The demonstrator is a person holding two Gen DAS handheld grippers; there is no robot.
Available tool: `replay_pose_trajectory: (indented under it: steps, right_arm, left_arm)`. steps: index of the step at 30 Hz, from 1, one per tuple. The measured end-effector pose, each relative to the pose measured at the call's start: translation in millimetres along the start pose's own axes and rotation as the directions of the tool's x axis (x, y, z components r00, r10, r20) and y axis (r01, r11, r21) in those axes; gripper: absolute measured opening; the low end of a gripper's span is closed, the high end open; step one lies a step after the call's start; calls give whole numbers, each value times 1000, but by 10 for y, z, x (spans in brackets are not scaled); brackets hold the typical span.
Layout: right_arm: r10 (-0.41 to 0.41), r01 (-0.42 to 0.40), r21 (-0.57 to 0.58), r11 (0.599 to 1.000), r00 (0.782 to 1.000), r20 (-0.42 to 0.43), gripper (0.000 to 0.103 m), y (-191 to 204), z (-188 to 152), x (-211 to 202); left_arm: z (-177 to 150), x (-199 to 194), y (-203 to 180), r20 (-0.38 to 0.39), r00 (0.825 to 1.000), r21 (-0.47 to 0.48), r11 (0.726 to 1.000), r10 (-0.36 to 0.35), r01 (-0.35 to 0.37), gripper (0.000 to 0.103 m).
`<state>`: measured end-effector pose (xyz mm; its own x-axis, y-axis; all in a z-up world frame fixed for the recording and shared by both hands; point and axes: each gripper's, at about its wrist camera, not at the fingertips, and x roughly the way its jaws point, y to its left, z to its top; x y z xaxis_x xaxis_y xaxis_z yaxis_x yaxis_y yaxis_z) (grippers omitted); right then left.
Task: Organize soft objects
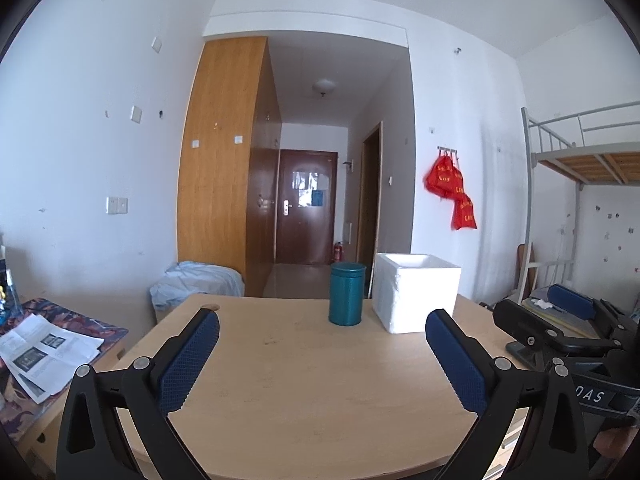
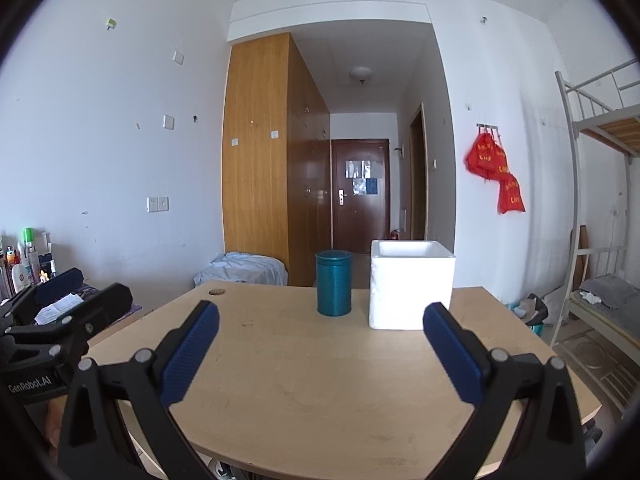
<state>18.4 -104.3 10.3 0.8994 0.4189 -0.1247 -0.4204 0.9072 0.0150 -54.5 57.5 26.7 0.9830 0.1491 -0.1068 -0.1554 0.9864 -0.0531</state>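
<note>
Facing: a wooden table (image 1: 304, 380) is being faced by both grippers.
Left gripper (image 1: 322, 334): jaws are being held fully apart, nothing between them.
Right gripper (image 2: 320, 326): jaws are being held wide apart, empty.
Ahead of the fingers: a teal canister (image 1: 347, 294) and, just right of it, a white foam box (image 1: 416, 292) are being shown.
Soft objects: none is being shown on the table; location cannot be told.
Handling: the foam box is being judged light and crushable; hold by its side walls is being advised.
</note>
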Motion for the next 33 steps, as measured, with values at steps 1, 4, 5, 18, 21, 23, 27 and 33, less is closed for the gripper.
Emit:
replay_pose_trajectory:
  steps: [1, 4, 5, 18, 21, 23, 27, 33]
  right_arm:
    - [-2, 2, -1, 1000, 1000, -1, 103, -3, -3, 4]
    - [-4, 4, 1, 1000, 1000, -8, 103, -26, -21, 12]
    - [-5, 5, 3, 1000, 1000, -9, 103, -34, -26, 15]
    - [-12, 12, 5, 1000, 1000, -1, 103, -49, -23, -9]
    - [-13, 12, 9, 1000, 1000, 2, 103, -59, -17, -17]
    - [-12, 12, 11, 1000, 1000, 1, 103, -62, -14, -17]
    - [-20, 20, -1, 1000, 1000, -4, 103, -46, -21, -27]
    - [-26, 26, 1, 1000, 1000, -16, 103, -43, -10, -13]
  left_arm:
    - [-6, -3, 9, 1, 1000, 4, 1000, 3, -3, 103]
    - [-12, -17, -38, 6, 1000, 17, 1000, 23, -24, 103]
    - [-13, -31, -53, 12, 999, 22, 999, 35, -35, 103]
    - [29, -80, -127, 32, 997, 33, 997, 63, -64, 103]
    - [40, -93, -123, 50, 995, 28, 995, 90, -92, 103]
    - [44, -90, -142, 54, 994, 29, 995, 96, -98, 103]
    - [34, -55, -148, 45, 994, 29, 994, 103, -104, 103]
    - [11, -15, -174, 39, 993, 47, 992, 113, -115, 103]
